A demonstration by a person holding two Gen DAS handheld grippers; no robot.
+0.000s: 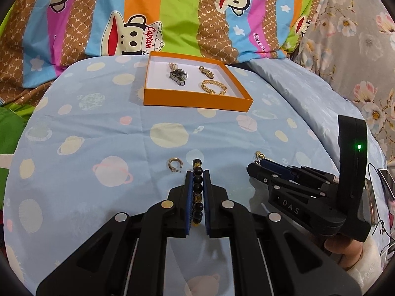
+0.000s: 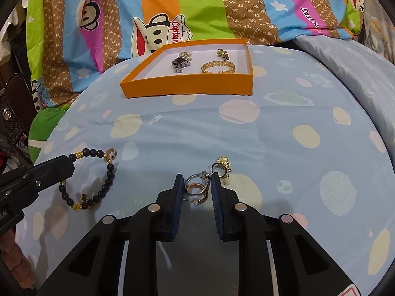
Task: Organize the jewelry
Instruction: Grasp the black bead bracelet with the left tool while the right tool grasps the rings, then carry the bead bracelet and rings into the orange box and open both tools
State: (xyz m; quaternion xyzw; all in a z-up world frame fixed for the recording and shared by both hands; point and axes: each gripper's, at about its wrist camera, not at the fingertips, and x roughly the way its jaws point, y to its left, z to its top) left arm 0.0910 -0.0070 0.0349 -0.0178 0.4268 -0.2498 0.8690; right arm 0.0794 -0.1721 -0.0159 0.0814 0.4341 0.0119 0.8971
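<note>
An orange box [image 1: 197, 100] [image 2: 187, 87] at the back of the blue sheet holds a grey bracelet [image 1: 178, 76], a gold bangle [image 1: 213, 87] [image 2: 217, 67] and a small gold piece [image 1: 206, 72]. My left gripper [image 1: 198, 172] is shut on a black bead bracelet [image 1: 198, 190], also in the right wrist view [image 2: 98, 180]. A gold hoop earring [image 1: 174, 164] lies just left of it. My right gripper [image 2: 196, 178] stands around a cluster of rings [image 2: 197, 186], jaws close on both sides; whether they grip is unclear. A gold earring with a pearl [image 2: 223, 169] lies beside the right finger.
A bright striped cartoon quilt [image 1: 172, 12] is piled behind the box. A floral grey cloth [image 1: 358, 49] lies at the right. A fan [image 2: 12, 120] stands off the bed's left edge. The blue planet-print sheet [image 2: 271, 135] stretches between the grippers and the box.
</note>
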